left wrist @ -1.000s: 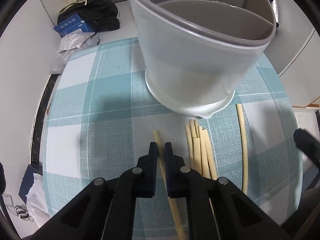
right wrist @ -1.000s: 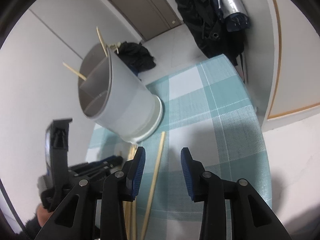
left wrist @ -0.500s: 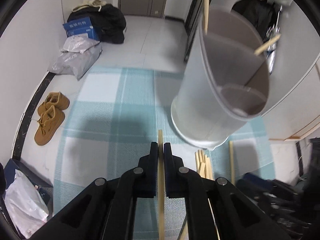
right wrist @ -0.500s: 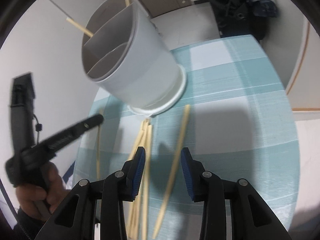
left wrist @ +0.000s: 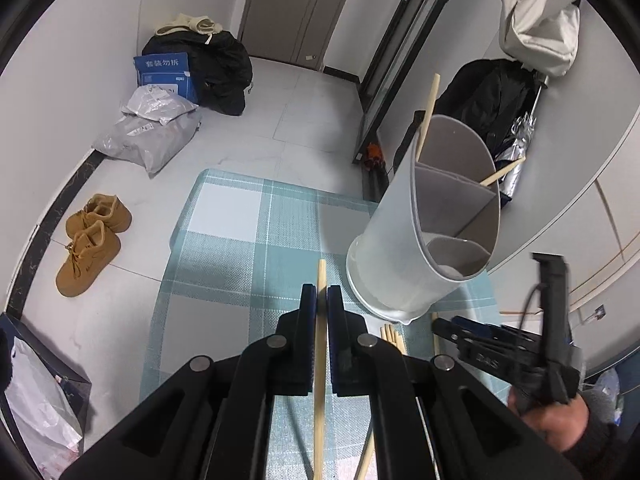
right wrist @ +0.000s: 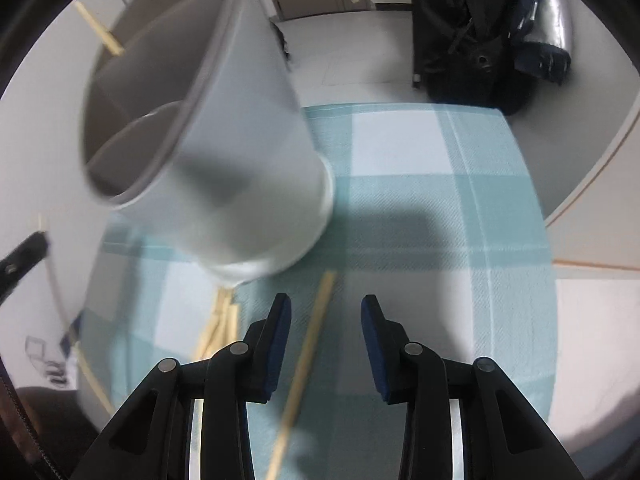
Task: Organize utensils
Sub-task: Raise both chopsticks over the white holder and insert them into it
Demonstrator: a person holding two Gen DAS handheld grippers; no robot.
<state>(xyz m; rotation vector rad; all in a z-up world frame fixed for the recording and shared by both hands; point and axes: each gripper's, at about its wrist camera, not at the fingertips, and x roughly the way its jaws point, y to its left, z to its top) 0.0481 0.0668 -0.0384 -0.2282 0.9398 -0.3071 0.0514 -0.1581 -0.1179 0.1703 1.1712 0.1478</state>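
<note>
The left hand-held gripper (left wrist: 321, 298), pinching one chopstick (left wrist: 320, 344) above the checked bench (left wrist: 240, 240), should tip it slowly into the grey holder (left wrist: 420, 248), while the right hand-held gripper (right wrist: 326, 320) hangs spread over another chopstick (right wrist: 308, 344).

Black gripper frames (left wrist: 322, 300), silver screws, blue-padded fingers (right wrist: 280, 320), dark sleeve (left wrist: 596, 452).

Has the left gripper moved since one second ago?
Yes. The left gripper, shut on a chopstick, has lifted it off the cloth; the holder now sits farther off, to its right.
</note>
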